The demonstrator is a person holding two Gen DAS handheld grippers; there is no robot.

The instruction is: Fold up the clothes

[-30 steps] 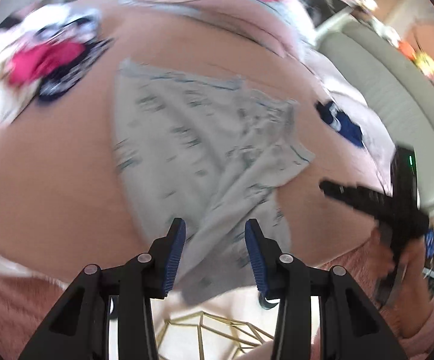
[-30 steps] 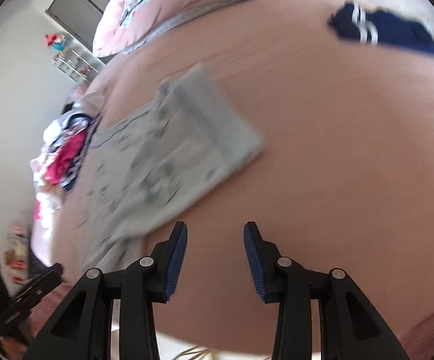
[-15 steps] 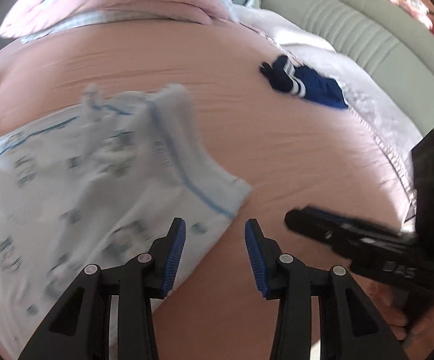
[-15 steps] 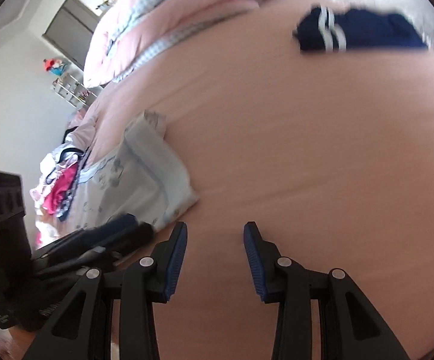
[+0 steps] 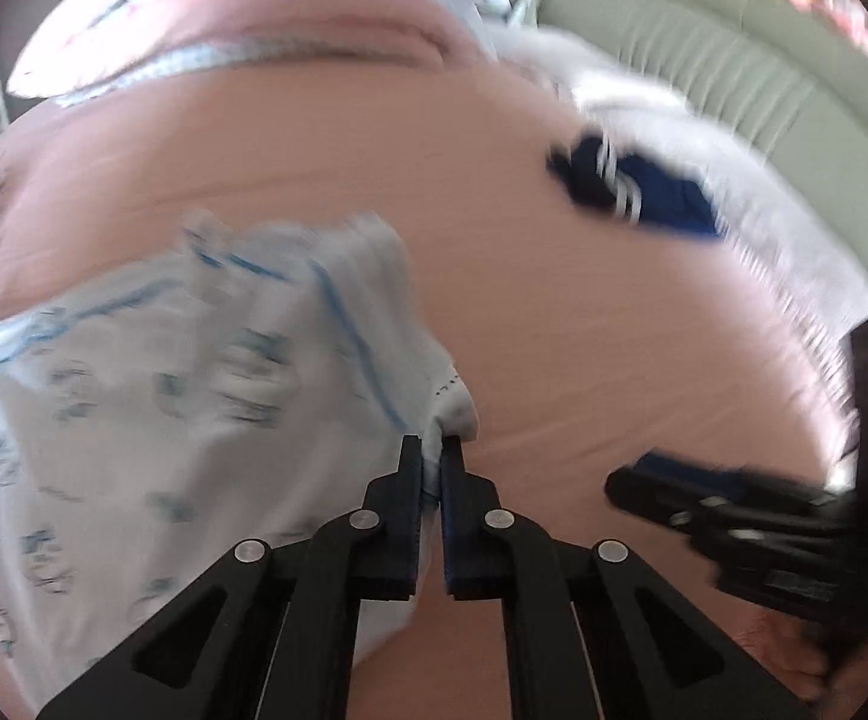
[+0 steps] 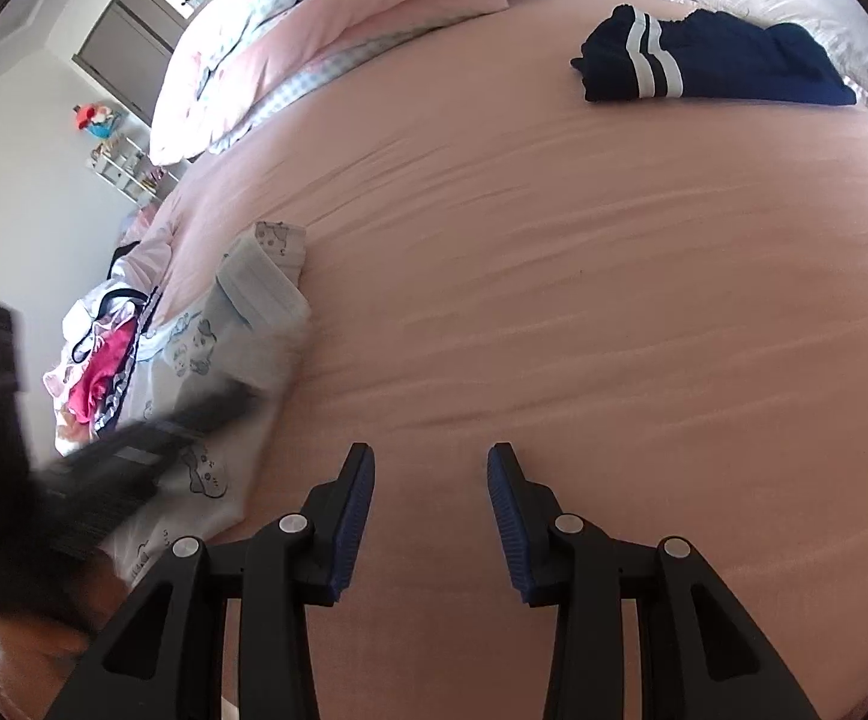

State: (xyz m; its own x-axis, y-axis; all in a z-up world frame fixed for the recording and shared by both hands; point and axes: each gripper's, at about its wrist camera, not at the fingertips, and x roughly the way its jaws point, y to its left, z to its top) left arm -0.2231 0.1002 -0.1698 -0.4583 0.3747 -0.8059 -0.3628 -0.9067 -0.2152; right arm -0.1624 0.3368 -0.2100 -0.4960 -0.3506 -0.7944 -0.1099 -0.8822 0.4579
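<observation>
The left gripper (image 5: 432, 450) has just clamped on the pale printed garment's (image 5: 152, 420) corner on the pink bed (image 6: 584, 300). The right gripper (image 6: 428, 474) hovers open alongside. Navy clothing (image 6: 716, 69) lies well apart.

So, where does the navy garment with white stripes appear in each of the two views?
Left wrist view: navy garment in the upper right, on the pink sheet.
Right wrist view: navy garment at the top right, white stripes on its left end.
Shared landmark: the light printed garment.
</observation>
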